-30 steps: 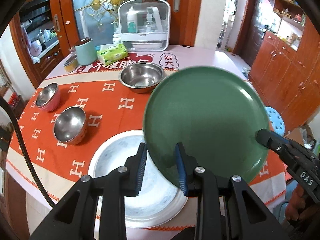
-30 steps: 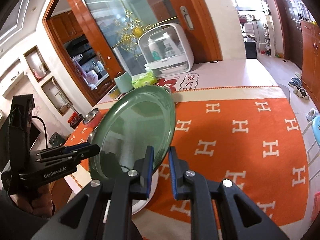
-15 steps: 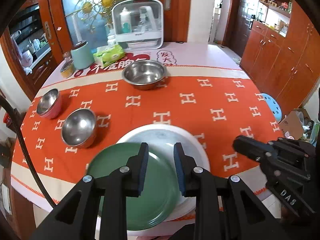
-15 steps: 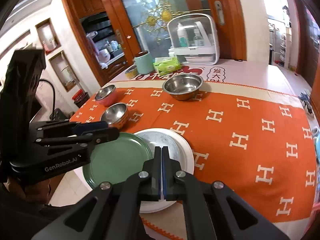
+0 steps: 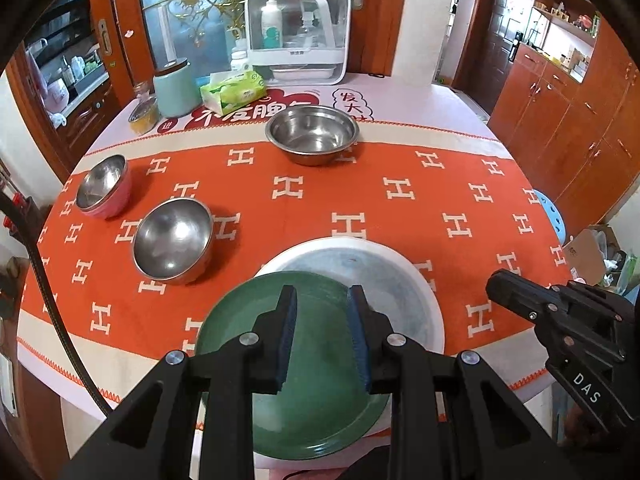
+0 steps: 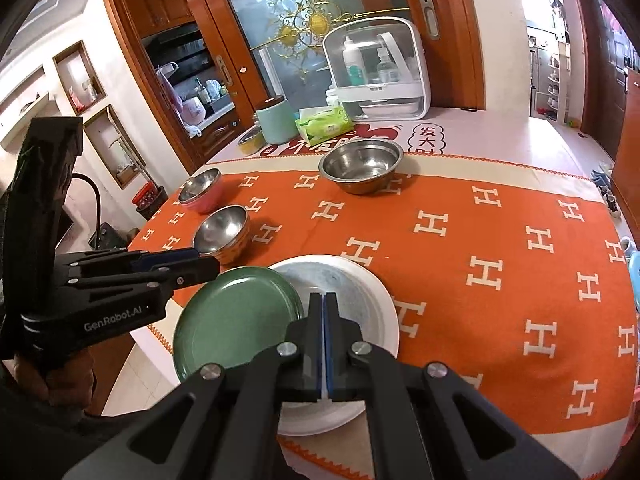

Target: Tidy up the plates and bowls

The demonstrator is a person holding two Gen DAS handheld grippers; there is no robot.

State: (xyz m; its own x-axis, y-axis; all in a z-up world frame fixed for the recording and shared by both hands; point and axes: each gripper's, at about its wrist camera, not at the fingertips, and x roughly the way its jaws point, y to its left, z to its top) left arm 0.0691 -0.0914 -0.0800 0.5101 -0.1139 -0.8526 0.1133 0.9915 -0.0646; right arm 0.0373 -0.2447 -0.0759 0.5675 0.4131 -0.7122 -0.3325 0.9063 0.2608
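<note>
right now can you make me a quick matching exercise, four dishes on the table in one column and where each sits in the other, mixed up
Things:
1. green plate
2. white plate
3. pink bowl
4. widest steel bowl

Places:
A. far side of the orange cloth, nearest the tissue pack
B. flat on the orange cloth, partly under another dish
C. left edge of the cloth, beyond the small steel bowl
D. overlapping the near-left rim of another plate

Pairs: 1-D, 2-B, 3-C, 4-A
</note>
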